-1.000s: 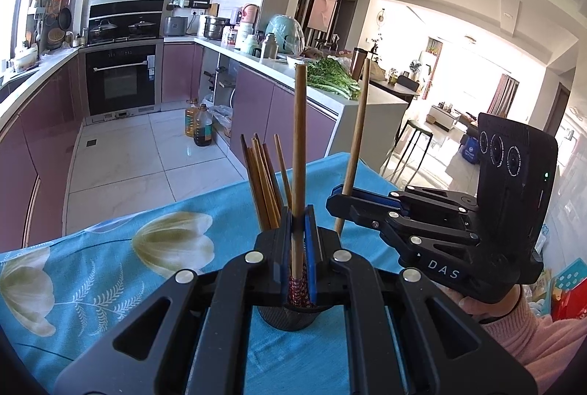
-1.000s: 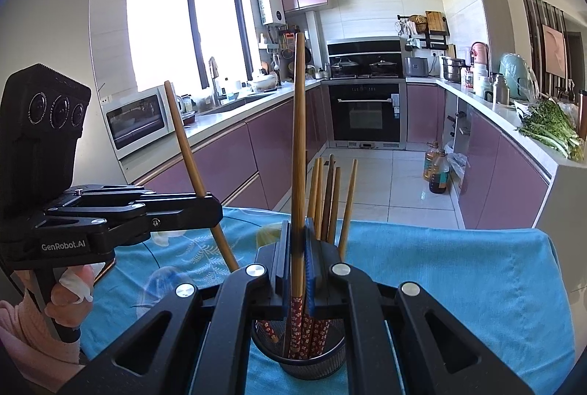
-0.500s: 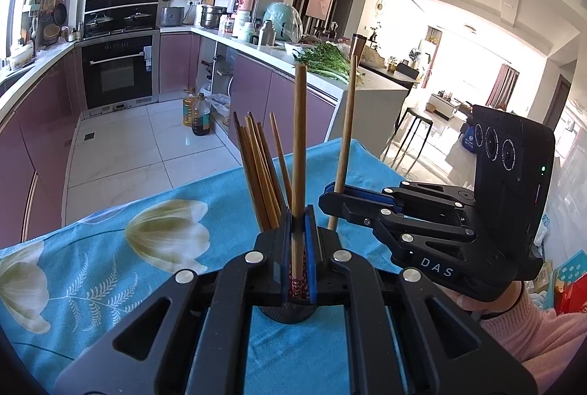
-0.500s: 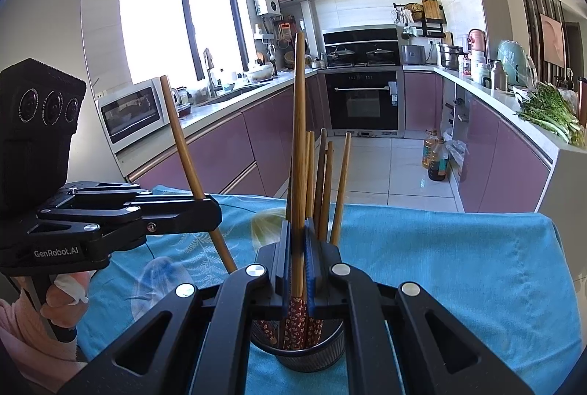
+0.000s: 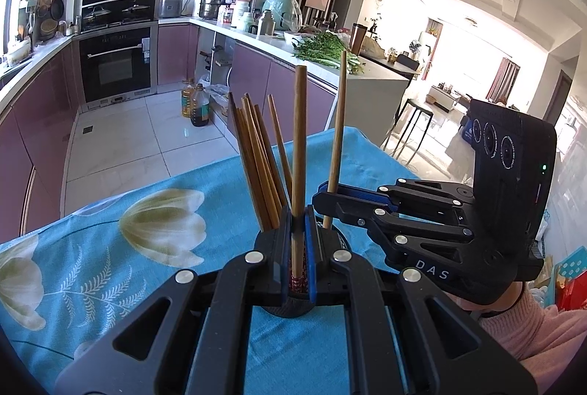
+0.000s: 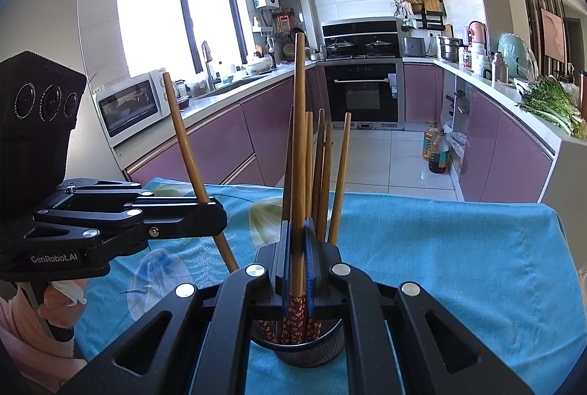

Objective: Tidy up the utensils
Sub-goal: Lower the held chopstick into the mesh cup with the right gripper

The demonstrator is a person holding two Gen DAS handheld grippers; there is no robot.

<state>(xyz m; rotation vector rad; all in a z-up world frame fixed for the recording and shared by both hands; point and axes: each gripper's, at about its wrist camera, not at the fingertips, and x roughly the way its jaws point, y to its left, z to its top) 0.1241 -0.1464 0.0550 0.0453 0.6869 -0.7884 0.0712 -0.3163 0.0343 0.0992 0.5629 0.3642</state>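
Observation:
A black mesh holder [image 5: 290, 308] [image 6: 304, 352] stands on the blue flowered tablecloth [image 5: 110, 285] with several wooden chopsticks [image 5: 256, 156] [image 6: 323, 167] upright in it. My left gripper [image 5: 299, 248] [image 6: 216, 215] is shut on one chopstick [image 5: 299, 138] [image 6: 183, 138], held upright right over the holder. My right gripper [image 6: 298, 259] [image 5: 321, 196] is shut on another chopstick [image 6: 299, 138] [image 5: 337, 123], whose red patterned lower end reaches into the holder. The two grippers meet over the holder from opposite sides.
The table's far edge [image 6: 403, 196] drops to a tiled kitchen floor with oil bottles [image 5: 196, 105]. Purple cabinets, an oven [image 6: 361, 94] and a microwave [image 6: 128, 105] line the room. Pink sleeves [image 5: 532, 332] [image 6: 22, 321] hold the gripper handles.

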